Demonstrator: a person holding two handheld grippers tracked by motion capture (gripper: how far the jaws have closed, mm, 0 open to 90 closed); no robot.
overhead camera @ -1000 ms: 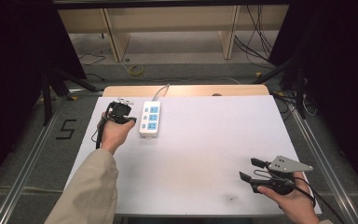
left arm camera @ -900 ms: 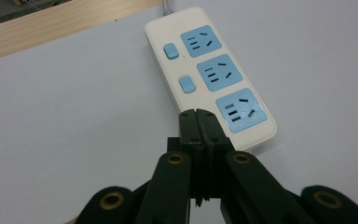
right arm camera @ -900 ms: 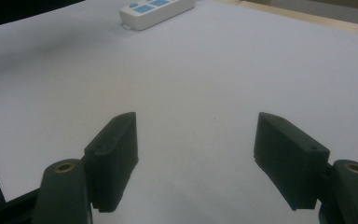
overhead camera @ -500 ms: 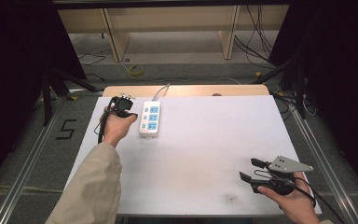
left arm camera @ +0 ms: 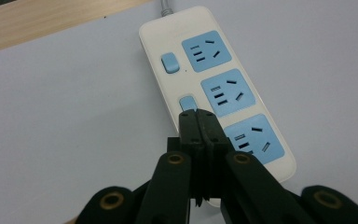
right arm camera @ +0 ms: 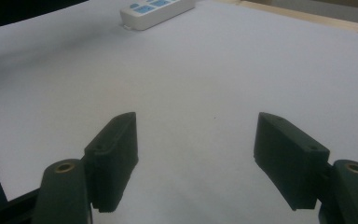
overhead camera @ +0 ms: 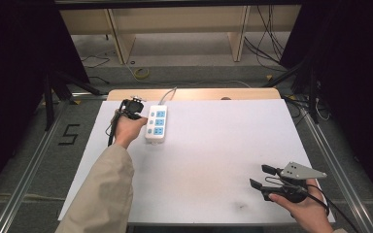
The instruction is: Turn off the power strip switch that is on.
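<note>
A white power strip (overhead camera: 156, 124) with three blue sockets lies at the far left of the white table (overhead camera: 213, 160). It appears large in the left gripper view (left arm camera: 223, 88) and far off in the right gripper view (right arm camera: 158, 9). My left gripper (overhead camera: 135, 110) is held just left of it. Its jaws are shut, and the tips (left arm camera: 198, 116) rest at the strip's middle blue switch (left arm camera: 187, 101); I cannot tell if they touch it. My right gripper (overhead camera: 262, 177) hovers open near the front right corner, nothing between its fingers (right arm camera: 196, 140).
The strip's grey cable (overhead camera: 169, 93) runs off the far wooden edge (overhead camera: 194, 93). A sleeve (overhead camera: 102, 194) reaches in from the front left. Floor rails and a "5" mark (overhead camera: 69, 134) lie left of the table.
My left gripper has shifted slightly away from me and toward the power strip. The right gripper has stayed where it was, still open.
</note>
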